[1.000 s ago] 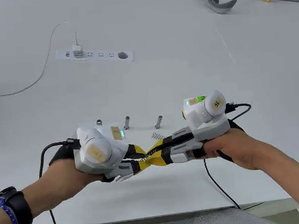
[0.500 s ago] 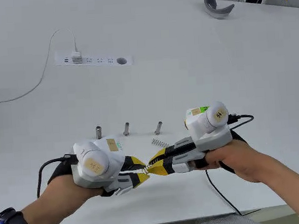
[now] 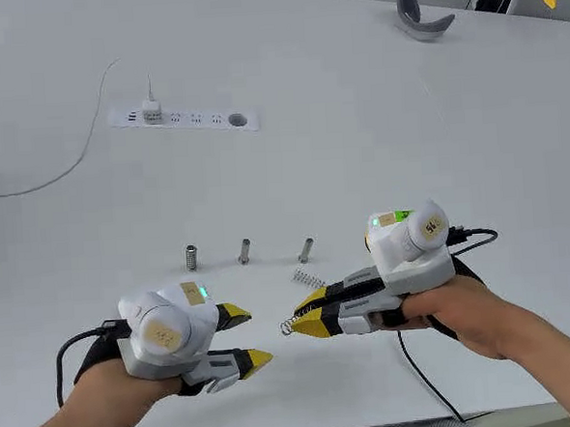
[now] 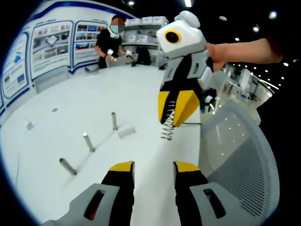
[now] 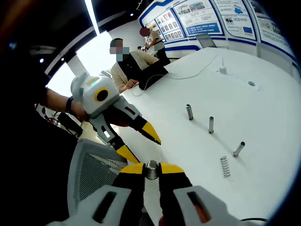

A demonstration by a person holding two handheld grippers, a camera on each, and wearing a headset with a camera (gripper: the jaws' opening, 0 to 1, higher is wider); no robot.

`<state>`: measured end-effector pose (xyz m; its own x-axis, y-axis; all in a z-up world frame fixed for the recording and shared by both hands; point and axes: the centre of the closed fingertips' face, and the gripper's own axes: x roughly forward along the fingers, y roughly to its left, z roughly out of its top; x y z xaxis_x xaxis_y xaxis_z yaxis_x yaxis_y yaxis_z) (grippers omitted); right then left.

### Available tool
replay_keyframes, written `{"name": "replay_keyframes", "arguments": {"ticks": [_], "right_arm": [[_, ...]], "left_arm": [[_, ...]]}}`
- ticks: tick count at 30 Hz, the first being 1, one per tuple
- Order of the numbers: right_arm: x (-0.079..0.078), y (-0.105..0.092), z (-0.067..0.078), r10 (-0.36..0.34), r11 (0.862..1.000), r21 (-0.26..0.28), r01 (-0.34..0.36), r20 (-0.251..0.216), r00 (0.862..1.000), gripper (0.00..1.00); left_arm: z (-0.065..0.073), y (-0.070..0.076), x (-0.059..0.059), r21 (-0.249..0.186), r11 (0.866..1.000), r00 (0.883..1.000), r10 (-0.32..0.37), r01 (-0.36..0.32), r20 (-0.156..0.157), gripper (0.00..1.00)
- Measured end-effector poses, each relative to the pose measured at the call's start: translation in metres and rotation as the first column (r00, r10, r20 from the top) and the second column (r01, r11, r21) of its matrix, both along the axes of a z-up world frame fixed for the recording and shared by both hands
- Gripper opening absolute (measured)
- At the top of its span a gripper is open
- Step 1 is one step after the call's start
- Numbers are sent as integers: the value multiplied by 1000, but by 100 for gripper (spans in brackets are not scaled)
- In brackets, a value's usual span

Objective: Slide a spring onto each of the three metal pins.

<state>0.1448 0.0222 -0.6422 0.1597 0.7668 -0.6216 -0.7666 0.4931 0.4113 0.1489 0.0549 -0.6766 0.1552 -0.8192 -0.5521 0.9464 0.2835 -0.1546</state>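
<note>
Three metal pins stand in a row on the white table: the left pin (image 3: 191, 257) wears a spring, the middle pin (image 3: 245, 251) and right pin (image 3: 307, 250) are bare. A loose spring (image 3: 306, 279) lies just in front of the right pin. My right gripper (image 3: 301, 324) is shut on another spring (image 3: 287, 325), which pokes out past its yellow tips (image 5: 151, 170). My left gripper (image 3: 246, 336) stands open to its left, a short gap away, with nothing between its jaws (image 4: 154, 167). In the left gripper view the held spring (image 4: 168, 129) hangs from the right gripper (image 4: 176, 101).
A white power strip (image 3: 182, 119) with a plug and cable lies at the back left. A grey curved object (image 3: 423, 11) sits far back right. The right gripper's black cable (image 3: 415, 360) trails to the table's front edge. A mesh chair (image 4: 244, 155) is close behind.
The two grippers were crossed tip to tip around the spring. The left gripper has opened and drawn back to the left; the right gripper keeps the spring.
</note>
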Motion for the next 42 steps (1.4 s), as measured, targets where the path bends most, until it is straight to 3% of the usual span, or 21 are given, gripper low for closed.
{"name": "replay_keyframes", "arguments": {"ticks": [5, 14, 22, 42], "right_arm": [[5, -4, 0, -12, 1000, -6, 12, 7, 1000, 12], [21, -15, 1, -37, 999, -22, 37, 25, 999, 12], [41, -25, 1, -53, 997, -49, 55, 44, 998, 12], [78, -30, -8, -34, 991, -128, 43, 72, 997, 12]], "left_arm": [[1, 8, 8, -34, 998, 998, 55, -55, 3, 39], [-9, 27, 18, -12, 992, 992, 126, -126, -24, 44], [-20, 46, 27, 9, 978, 977, 208, -208, -47, 56], [-23, 69, 47, -12, 940, 938, 341, -342, -68, 63]]}}
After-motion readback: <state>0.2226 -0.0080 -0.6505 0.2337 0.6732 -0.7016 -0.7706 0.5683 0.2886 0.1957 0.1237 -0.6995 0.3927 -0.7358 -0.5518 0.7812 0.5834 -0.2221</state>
